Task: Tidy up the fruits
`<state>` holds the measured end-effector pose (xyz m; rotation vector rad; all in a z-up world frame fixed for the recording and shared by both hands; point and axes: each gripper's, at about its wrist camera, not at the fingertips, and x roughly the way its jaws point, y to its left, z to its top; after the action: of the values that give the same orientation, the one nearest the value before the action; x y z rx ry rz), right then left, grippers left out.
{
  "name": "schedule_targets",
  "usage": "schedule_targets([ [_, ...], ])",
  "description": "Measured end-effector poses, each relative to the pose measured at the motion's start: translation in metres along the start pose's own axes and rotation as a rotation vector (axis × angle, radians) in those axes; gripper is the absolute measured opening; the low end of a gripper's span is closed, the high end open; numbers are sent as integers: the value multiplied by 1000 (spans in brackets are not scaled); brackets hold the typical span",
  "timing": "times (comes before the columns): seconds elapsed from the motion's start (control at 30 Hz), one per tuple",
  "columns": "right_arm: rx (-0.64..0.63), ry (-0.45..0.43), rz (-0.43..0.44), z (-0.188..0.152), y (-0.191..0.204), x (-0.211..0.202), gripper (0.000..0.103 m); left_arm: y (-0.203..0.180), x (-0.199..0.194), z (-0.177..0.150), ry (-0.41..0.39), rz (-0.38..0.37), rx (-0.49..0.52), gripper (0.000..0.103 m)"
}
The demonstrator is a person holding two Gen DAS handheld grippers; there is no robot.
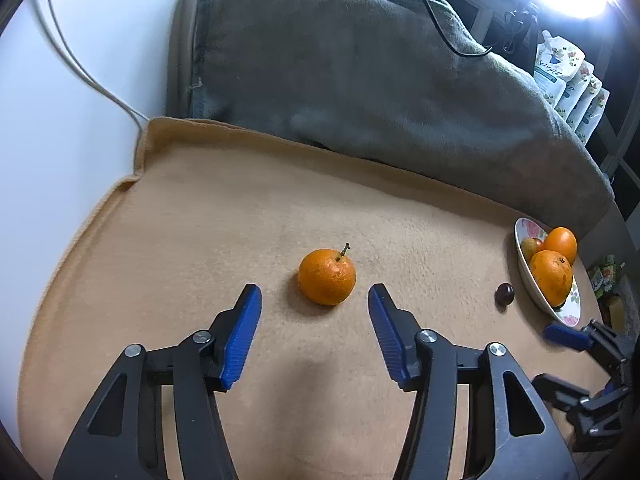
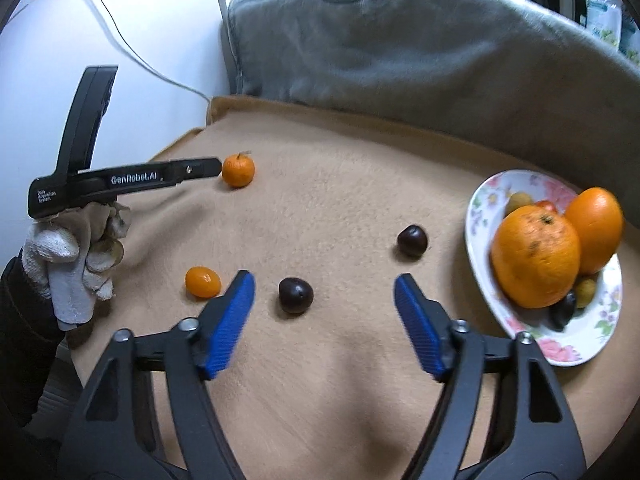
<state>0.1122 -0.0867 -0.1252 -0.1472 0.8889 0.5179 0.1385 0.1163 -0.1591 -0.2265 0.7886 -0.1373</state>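
Observation:
A stemmed mandarin (image 1: pixel 327 276) lies on the tan blanket just ahead of my open, empty left gripper (image 1: pixel 315 294); it also shows in the right wrist view (image 2: pixel 238 170). My right gripper (image 2: pixel 325 282) is open and empty, with a dark plum (image 2: pixel 295 295) just ahead between its fingertips. A second plum (image 2: pixel 412 241) lies further right, and a kumquat (image 2: pixel 203 281) lies left of the left fingertip. A floral plate (image 2: pixel 482 204) at the right holds two big oranges (image 2: pixel 535 255) and smaller fruits; it also shows in the left wrist view (image 1: pixel 524 276).
A grey blanket-covered cushion (image 1: pixel 360 72) rises behind the tan blanket (image 1: pixel 200 240). A white wall with a cable (image 1: pixel 80 60) is at the left. Pouches (image 1: pixel 568 80) stand on shelves at the far right. The gloved hand (image 2: pixel 72 256) holds the left tool.

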Motion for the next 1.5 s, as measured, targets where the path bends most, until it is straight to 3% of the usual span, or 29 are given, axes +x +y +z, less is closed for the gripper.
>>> schedule_targets([
  [0.3, 5, 56, 38, -3, 3, 17, 54, -5, 13, 6, 55, 10, 7, 52],
  [0.9, -41, 94, 56, -1, 14, 35, 35, -6, 31, 7, 88, 24, 15, 41],
  [1.27, -29, 101, 51, -3, 14, 36, 25, -11, 37, 10, 84, 26, 24, 35],
  [1.5, -17, 87, 43, -4, 14, 34, 24, -11, 35, 8, 80, 27, 22, 34],
])
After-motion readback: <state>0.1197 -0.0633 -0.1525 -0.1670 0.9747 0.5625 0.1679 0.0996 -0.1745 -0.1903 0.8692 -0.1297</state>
